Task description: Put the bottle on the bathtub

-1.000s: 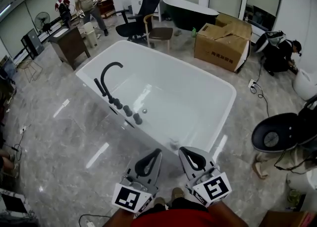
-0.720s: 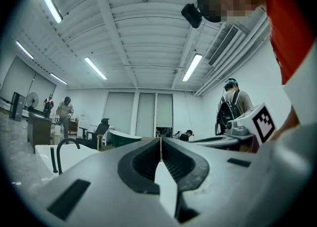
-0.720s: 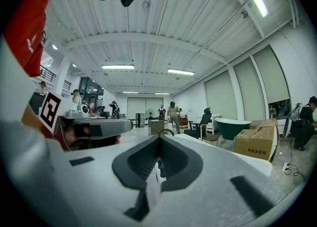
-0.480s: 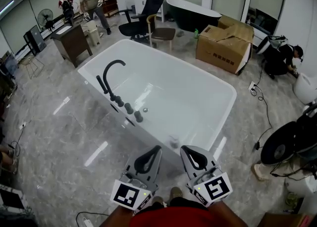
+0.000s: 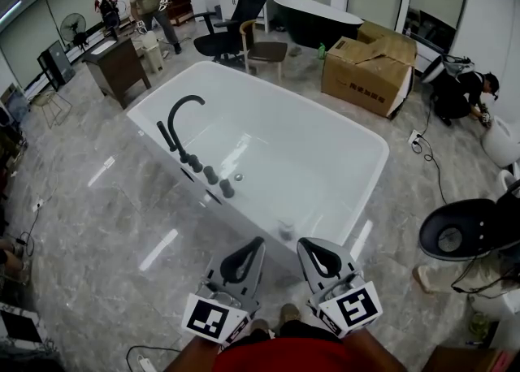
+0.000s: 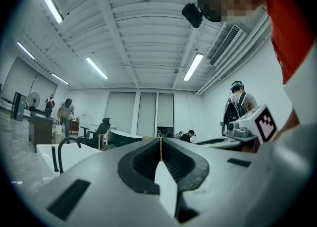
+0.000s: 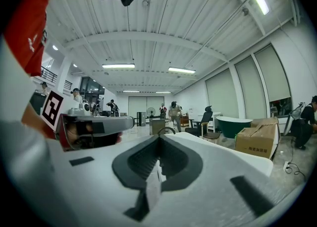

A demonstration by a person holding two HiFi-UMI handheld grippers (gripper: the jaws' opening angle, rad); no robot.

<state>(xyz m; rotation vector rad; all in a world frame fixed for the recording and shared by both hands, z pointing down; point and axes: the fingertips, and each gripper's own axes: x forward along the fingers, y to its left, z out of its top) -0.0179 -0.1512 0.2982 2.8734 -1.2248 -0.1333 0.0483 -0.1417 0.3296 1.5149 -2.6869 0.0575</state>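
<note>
Evidently neither gripper carries anything. The left gripper (image 5: 258,244) and the right gripper (image 5: 301,243) hover side by side close to the person's body, near the near rim of the white freestanding bathtub (image 5: 309,159). In the left gripper view its jaws are pressed together with nothing between them (image 6: 160,144), and the same holds for the right gripper (image 7: 159,140).

A small pale upright object (image 5: 284,230) stands on the tub's near rim, just ahead of the grippers. It may be the bottle, but it is too small to tell. If so, the placing looks finished and only backing away is left. If not, the fetch has not begun, and the next move calls for finding the bottle and opening one gripper around it.
</note>
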